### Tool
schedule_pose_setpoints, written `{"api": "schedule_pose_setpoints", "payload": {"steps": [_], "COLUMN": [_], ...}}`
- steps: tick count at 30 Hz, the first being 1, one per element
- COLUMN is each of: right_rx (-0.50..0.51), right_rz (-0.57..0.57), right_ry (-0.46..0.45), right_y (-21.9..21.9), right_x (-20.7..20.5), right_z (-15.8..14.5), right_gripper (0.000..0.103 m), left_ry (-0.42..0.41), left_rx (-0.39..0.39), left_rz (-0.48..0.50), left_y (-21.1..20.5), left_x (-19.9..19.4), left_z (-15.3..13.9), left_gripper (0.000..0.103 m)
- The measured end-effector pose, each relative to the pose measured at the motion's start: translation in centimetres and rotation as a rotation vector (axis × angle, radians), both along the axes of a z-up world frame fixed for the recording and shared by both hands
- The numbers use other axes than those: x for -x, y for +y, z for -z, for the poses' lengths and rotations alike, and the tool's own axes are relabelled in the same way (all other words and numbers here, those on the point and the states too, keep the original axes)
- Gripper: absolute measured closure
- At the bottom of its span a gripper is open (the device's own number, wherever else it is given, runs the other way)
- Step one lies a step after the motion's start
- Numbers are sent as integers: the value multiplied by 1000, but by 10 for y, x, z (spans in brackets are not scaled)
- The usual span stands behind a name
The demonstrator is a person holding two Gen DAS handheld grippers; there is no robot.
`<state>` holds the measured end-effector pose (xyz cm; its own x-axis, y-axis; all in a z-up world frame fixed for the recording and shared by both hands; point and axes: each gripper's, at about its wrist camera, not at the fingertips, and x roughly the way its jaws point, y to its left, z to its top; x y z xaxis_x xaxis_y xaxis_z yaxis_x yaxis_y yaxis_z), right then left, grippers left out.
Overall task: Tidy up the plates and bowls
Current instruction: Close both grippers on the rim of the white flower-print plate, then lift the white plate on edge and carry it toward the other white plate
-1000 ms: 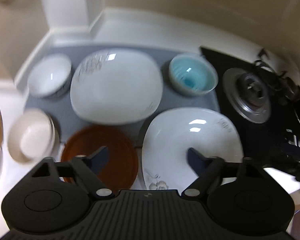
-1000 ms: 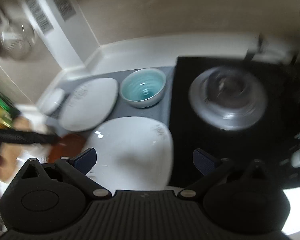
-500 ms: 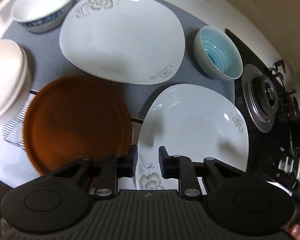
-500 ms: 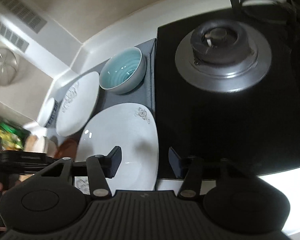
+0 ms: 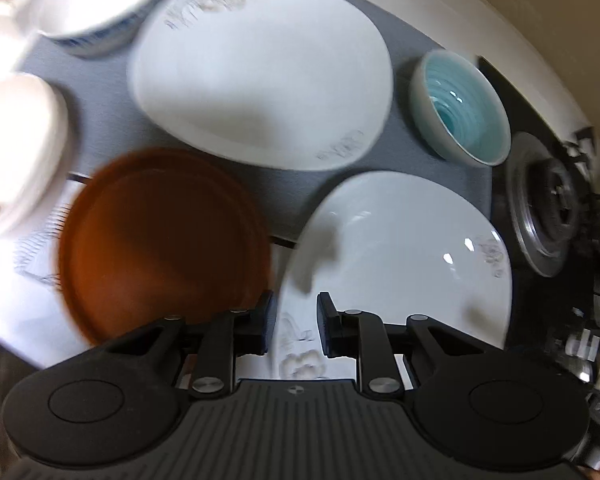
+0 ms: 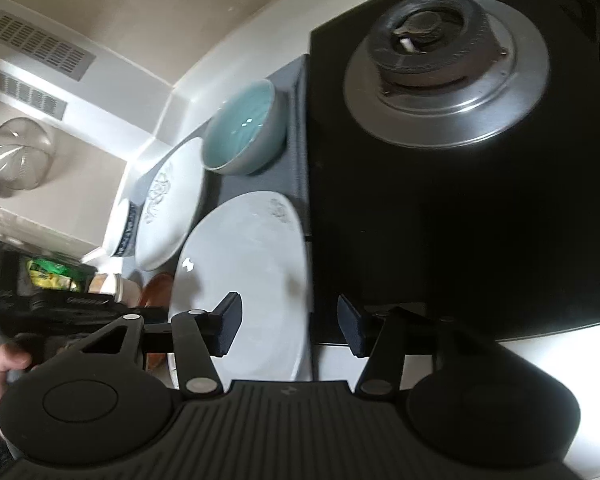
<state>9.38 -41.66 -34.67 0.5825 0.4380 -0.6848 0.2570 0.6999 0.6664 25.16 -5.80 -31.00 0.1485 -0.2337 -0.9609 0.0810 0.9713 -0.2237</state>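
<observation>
Plates, I count three: two white ones with floral print, near plate point(image 5: 400, 256) and far plate point(image 5: 260, 68), plus one brown plate point(image 5: 160, 240) beside near one. Bowls, I count three: teal bowl point(image 5: 460, 108) next to stove burner point(image 5: 548, 200), blue-rimmed white bowl point(image 5: 96, 8), cream bowl point(image 5: 12, 140) at left edge, blurred. All on grey mat point(image 5: 440, 176) or at its edge. My left gripper point(image 5: 296, 328) over near plate's rim, jaws nearly closed, narrow gap, gripping nothing I can see. My right gripper point(image 6: 290, 324) spread open over same plate's right edge.
</observation>
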Motion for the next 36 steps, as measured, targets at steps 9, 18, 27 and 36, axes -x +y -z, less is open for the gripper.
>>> {"api": "schedule_pose_setpoints", "payload": {"steps": [9,18,27,36], "right_rx": [3,0,32,-32], "right_rz": [-40,-61,-67,-98], "right_ry": [-6,-5,-28,-29], "right_y": [8,12,20,7], "right_x": [-5,-7,-12,-4], "right_z": [3,7,17,26], "right_gripper": [36,37,71,75], "left_ry": [55,103,64,-33], "left_rx": [-32,-5,-28,-71], "left_rz": [27,44,90,168], "left_y": [-13,-18,-20,-38], "left_x": [0,-13,-3,8], "left_z": [26,48,42,33], "left_gripper": [70,69,76,76]}}
